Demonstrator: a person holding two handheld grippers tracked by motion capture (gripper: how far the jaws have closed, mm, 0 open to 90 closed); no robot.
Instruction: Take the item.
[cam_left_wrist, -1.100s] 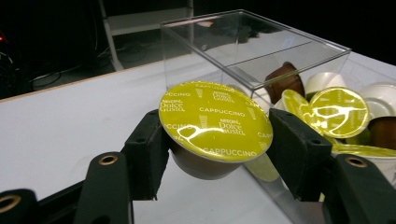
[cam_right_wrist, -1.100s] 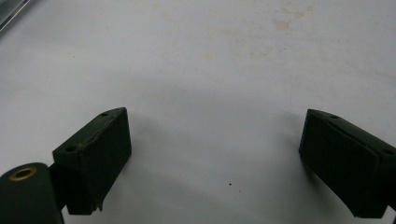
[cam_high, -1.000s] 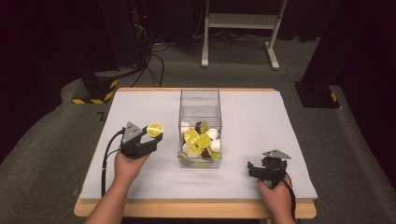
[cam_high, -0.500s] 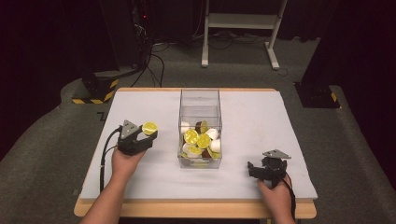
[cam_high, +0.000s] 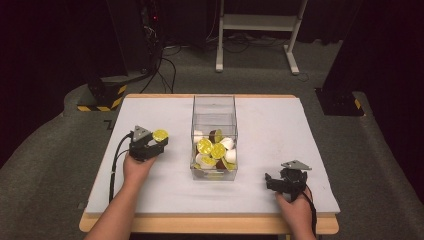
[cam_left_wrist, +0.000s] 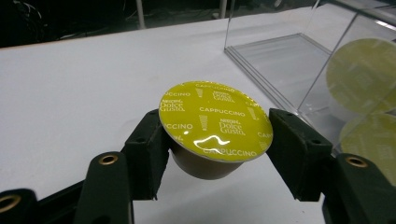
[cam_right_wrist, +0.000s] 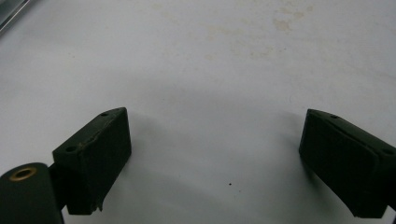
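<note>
Just left of the clear box (cam_high: 214, 136), toward the counter's left edge, the left gripper (cam_high: 152, 142) grasps a coffee capsule (cam_high: 160, 134) with a yellow-green foil lid. In the left gripper view the two black jaws press on the capsule's brown body from either side, under the rim of the lid, which is printed with "Cappuccino" and faces up and slightly toward the camera. The capsule (cam_left_wrist: 215, 127) is held above the white counter (cam_left_wrist: 70, 93), with the box's wall (cam_left_wrist: 299, 70) just beyond it to the right.

The box stands at the middle of the counter, its near half filled with more capsules (cam_high: 215, 150), yellow, white and brown.

Near the counter's front right corner, the right gripper (cam_high: 286, 181) sits in the person's hand with its jaws released and wide apart; in the right gripper view nothing but bare counter (cam_right_wrist: 215, 93) lies between them.
</note>
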